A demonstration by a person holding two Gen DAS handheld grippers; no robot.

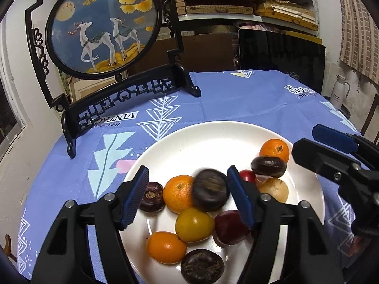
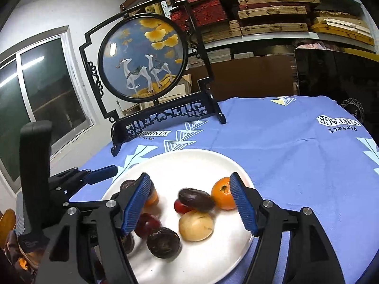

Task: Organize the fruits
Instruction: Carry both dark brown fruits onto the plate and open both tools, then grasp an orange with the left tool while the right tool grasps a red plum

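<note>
A white plate (image 1: 213, 139) on the blue tablecloth holds several fruits: oranges (image 1: 178, 193), dark purple fruits (image 1: 202, 266), a yellow fruit (image 1: 194, 223), red fruits (image 1: 228, 227) and a pale tan one (image 1: 274, 189). A blurred dark fruit (image 1: 209, 189) sits on the pile between the open jaws of my left gripper (image 1: 189, 197), not gripped. My right gripper (image 2: 191, 203) is open above the plate (image 2: 189, 163), over a dark fruit (image 2: 195, 198), a tan fruit (image 2: 196, 224) and an orange (image 2: 222, 195). It also shows in the left wrist view (image 1: 331, 151).
A black-framed round deer picture on a stand (image 1: 104, 26) is at the table's back left. A dark chair back (image 1: 281, 54) stands behind the table. A white flask (image 1: 340, 92) is at far right. Shelves with boxes (image 2: 272, 11) line the back wall.
</note>
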